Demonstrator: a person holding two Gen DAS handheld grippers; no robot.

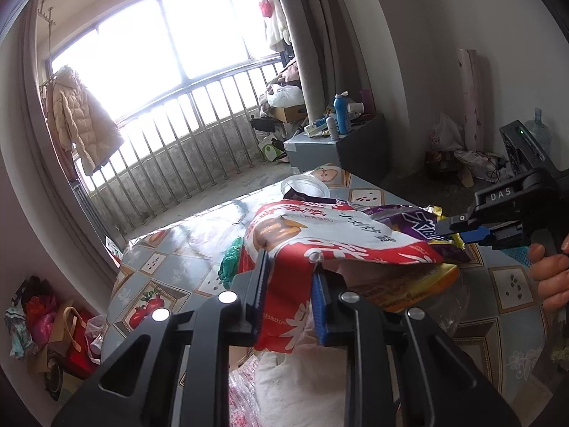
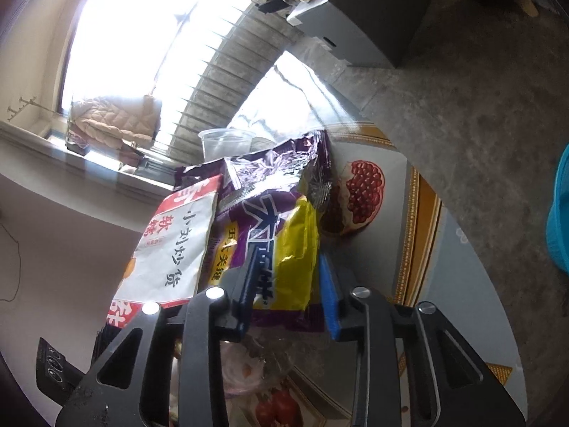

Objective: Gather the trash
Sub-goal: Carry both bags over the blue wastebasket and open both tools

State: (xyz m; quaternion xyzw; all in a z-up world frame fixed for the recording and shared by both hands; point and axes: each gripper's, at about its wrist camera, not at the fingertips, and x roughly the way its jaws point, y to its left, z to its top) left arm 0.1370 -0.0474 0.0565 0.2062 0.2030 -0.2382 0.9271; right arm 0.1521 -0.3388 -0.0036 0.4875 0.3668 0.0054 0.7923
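Red-white bag point(image 1: 284, 277) seemingly pinched between left jaws (purple bag point(image 2: 281, 249) between right)

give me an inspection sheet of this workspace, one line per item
surface: table with fruit-print glossy cloth, part bare.
job's things: red-and-white snack bag; purple-and-yellow foil snack bag; clear plastic cup behind the bags.
clutter: green crumpled wrapper beside the red-and-white bag; clear plastic packaging under the bags.
grippers: left claw shut on the red-and-white bag; right claw shut on the purple-and-yellow bag.
cables: dark cords on the floor by the far wall.
surroundings: window with metal railing; beige quilted jacket hanging; grey cabinet with bottles; blue plastic bin.
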